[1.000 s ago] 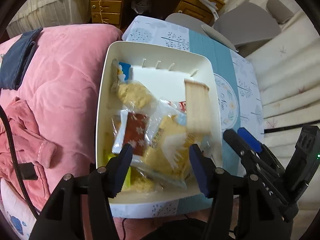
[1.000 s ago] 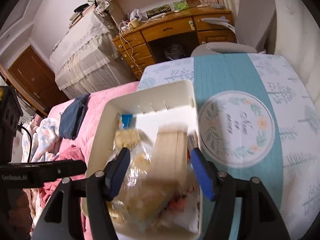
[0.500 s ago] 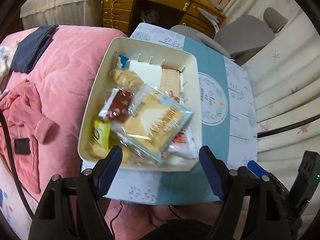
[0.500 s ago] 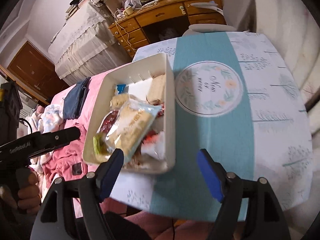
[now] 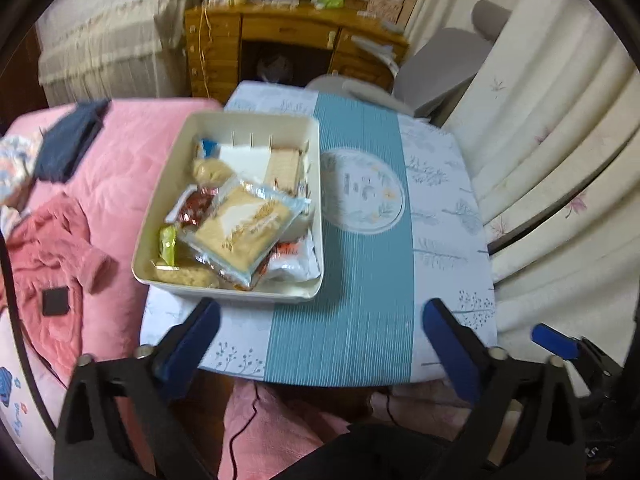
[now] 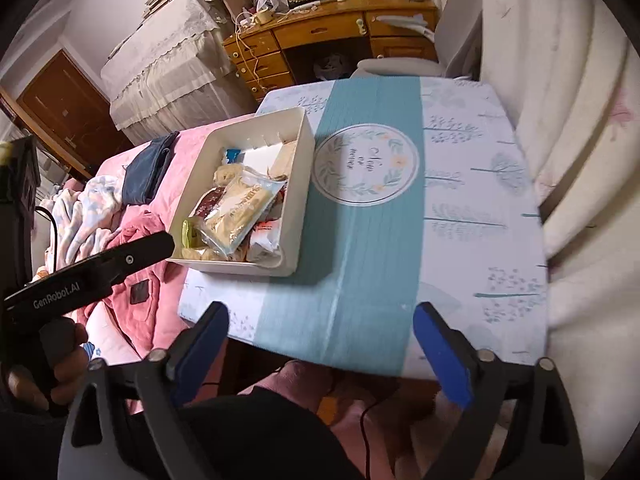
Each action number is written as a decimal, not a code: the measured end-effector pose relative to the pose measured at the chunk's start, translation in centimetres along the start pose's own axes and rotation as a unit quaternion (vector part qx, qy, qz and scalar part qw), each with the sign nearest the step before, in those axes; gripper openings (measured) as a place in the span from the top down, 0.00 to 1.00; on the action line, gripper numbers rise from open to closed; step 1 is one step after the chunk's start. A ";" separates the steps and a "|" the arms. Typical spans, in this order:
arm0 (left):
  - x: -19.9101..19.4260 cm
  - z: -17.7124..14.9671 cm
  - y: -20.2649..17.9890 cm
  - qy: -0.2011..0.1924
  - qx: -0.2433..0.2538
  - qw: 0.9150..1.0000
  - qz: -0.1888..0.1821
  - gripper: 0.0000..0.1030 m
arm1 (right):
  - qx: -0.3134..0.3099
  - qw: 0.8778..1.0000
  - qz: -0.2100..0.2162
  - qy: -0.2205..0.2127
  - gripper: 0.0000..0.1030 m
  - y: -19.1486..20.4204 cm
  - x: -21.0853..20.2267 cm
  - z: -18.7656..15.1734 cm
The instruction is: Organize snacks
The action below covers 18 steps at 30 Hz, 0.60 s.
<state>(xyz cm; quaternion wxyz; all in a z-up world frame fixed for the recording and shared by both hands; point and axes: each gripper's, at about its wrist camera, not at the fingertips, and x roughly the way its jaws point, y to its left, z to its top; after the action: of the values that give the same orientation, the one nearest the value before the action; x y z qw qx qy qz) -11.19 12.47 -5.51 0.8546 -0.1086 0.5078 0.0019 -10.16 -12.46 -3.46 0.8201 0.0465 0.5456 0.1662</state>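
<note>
Both grippers hovering near the counter's [image 5: 360, 320] close edge, jaws opening and holding nothing.

Left gripper [image 5: 320, 332] and right gripper [image 6: 320, 328]: jaws spreading wide, blue pads bare, nothing lying between them but the blue-and-white patterned counter cover. Snacks resting in the cream storage bin [image 5: 312, 184] [image 6: 296, 216], sitting on the counter's left part beside the pink bedding [image 5: 120, 184]. Large clear cracker packet [image 5: 244, 232] [image 6: 240, 208] lying on top of the pile, a red-brown wrapper [image 5: 196, 208] and a small green packet [image 5: 168, 244] to its left, a white pouch [image 5: 296, 260] at the bin's near right corner. Bin's far end partly bare, showing slotted dividers. Hand [image 6: 44, 364] gripping the left gripper's black handle at the right view's left edge.
</note>
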 end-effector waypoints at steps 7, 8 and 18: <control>-1.6 -0.7 -3.2 -0.028 0.025 0.998 0.045 0.01 | -0.007 0.998 -0.042 -0.045 0.00 -0.7 -3.0 -1.5; -1.8 -0.7 -3.5 -0.029 0.027 0.998 0.051 0.01 | -0.002 0.998 -0.041 -0.045 0.00 -0.9 -3.2 -1.7; -2.5 -1.9 -4.4 -0.047 0.034 0.995 0.086 0.01 | 0.035 0.996 -0.051 -0.071 0.00 -2.3 -3.5 -2.7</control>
<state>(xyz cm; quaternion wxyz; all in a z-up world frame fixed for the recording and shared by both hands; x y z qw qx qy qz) -13.56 8.07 -3.43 0.8772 -0.0354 0.4746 0.0635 -13.31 -16.07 -2.05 0.8618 0.0589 0.4935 0.1009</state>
